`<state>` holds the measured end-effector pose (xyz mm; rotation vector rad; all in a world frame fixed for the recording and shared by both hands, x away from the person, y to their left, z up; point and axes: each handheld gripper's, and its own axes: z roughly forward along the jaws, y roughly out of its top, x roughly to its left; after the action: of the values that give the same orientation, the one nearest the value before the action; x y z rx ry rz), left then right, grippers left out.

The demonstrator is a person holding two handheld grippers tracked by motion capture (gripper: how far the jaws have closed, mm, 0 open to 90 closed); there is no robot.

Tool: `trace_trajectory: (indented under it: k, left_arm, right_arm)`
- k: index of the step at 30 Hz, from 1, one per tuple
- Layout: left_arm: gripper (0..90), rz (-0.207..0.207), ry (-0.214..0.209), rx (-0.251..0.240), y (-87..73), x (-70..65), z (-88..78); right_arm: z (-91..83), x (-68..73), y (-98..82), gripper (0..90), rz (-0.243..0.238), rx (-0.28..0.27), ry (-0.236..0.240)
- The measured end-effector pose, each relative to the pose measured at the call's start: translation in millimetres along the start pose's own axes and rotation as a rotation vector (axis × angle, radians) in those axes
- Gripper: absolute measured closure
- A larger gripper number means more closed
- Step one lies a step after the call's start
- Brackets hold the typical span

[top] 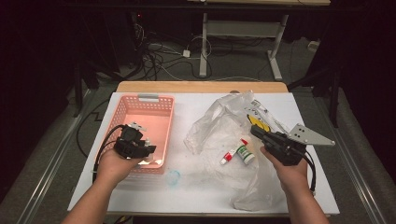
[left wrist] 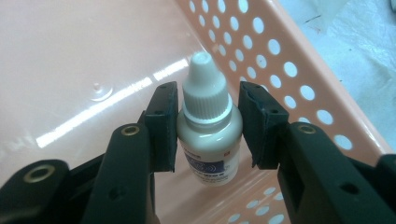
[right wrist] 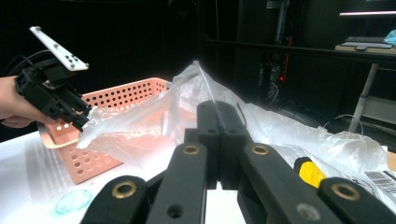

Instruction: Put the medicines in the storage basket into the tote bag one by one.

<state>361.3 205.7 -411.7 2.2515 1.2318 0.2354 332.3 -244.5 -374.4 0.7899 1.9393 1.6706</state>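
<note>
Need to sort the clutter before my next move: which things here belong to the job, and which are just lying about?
In the job:
left gripper
white dropper bottle
pink basket
plastic bag
small bottles on it

Lying about:
blue-green cap
floor cables

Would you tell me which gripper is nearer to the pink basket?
Left. The left gripper hangs over the pink basket, gripping a small white dropper bottle. The right gripper stays apart, over the clear plastic bag.
</note>
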Motion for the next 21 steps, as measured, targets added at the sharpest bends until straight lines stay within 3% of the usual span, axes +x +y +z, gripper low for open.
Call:
trace_trajectory:
  k: [7,16,19,21]
  left_arm:
    - [58.2,-0.006,-0.021,-0.110,-9.0,-7.6,-6.1]
    - [58.3,-0.020,0.010,-0.189,-21.4,-7.1,-8.0]
    - [58.2,-0.048,-0.024,-0.236,-26.7,-2.3,-8.8]
    - [58.2,-0.053,-0.013,-0.246,-29.2,-0.1,-11.1]
  right_arm:
    - [0.1,0.9,0.1,90.0,0.002,0.002,0.001]
    - [-0.3,3.4,1.5,90.0,0.000,-0.001,0.004]
    - [0.6,3.6,1.2,90.0,-0.013,0.002,0.009]
    - [1.4,4.8,1.9,90.0,-0.013,0.001,0.012]
